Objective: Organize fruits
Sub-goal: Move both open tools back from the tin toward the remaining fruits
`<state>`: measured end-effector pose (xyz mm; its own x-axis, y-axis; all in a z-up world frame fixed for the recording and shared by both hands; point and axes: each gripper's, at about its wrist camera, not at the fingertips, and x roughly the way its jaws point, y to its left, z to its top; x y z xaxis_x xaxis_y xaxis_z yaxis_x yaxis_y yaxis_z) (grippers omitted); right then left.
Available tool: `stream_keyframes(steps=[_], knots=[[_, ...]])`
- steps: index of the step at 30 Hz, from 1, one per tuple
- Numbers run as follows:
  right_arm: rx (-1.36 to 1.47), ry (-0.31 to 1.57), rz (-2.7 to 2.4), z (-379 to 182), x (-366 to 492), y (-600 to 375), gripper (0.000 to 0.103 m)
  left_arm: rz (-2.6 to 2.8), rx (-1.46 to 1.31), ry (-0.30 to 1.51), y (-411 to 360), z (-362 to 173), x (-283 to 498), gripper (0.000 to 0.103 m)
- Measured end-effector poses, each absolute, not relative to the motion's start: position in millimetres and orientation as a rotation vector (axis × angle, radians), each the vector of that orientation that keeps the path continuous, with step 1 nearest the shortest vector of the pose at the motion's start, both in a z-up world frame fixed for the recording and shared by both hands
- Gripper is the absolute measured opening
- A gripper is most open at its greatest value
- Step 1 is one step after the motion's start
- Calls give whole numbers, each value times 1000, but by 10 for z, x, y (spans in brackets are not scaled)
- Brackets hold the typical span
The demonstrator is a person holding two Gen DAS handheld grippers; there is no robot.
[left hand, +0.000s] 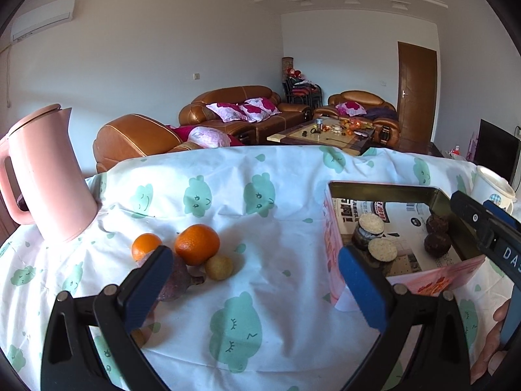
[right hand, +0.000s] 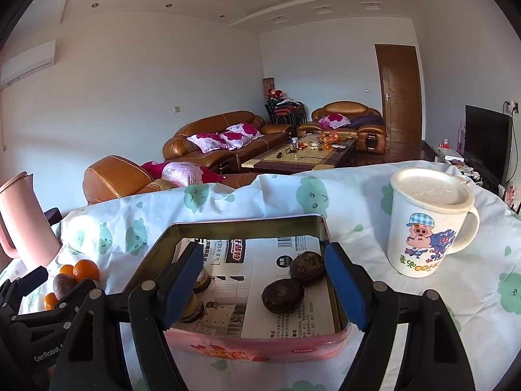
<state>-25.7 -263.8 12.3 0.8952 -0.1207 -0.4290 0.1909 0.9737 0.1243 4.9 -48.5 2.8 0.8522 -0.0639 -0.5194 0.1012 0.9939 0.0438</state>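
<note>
On the cloth lie a large orange [left hand: 197, 244], a small orange [left hand: 145, 246], a yellow round fruit [left hand: 219, 267] and a purple-brown fruit [left hand: 177, 280] half hidden by my left finger. My left gripper [left hand: 257, 280] stands open just short of them, nothing between its pads. A pink tin [right hand: 247, 224], lined with printed paper, holds two dark brown fruits [right hand: 283, 295] [right hand: 307, 265] and round white-topped pieces [left hand: 382, 249]. My right gripper [right hand: 262, 286] is open above the tin's near wall and grips nothing. It shows in the left wrist view as the right gripper [left hand: 482, 221].
A pink kettle [left hand: 49, 176] stands at the table's left, behind the fruits. A lidded white mug [right hand: 429, 221] with a cartoon pig stands right of the tin. The table's far edge [left hand: 260, 150] drops off toward sofas and a coffee table. A hand [left hand: 495, 342] shows at the lower right.
</note>
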Motion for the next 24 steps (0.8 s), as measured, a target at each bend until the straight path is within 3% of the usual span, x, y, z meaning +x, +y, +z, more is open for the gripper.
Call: stream_keyframes(steps=[24], knots=[[156, 541, -29, 30, -329, -1644, 78, -4, 17, 578, 409, -5, 5, 103]])
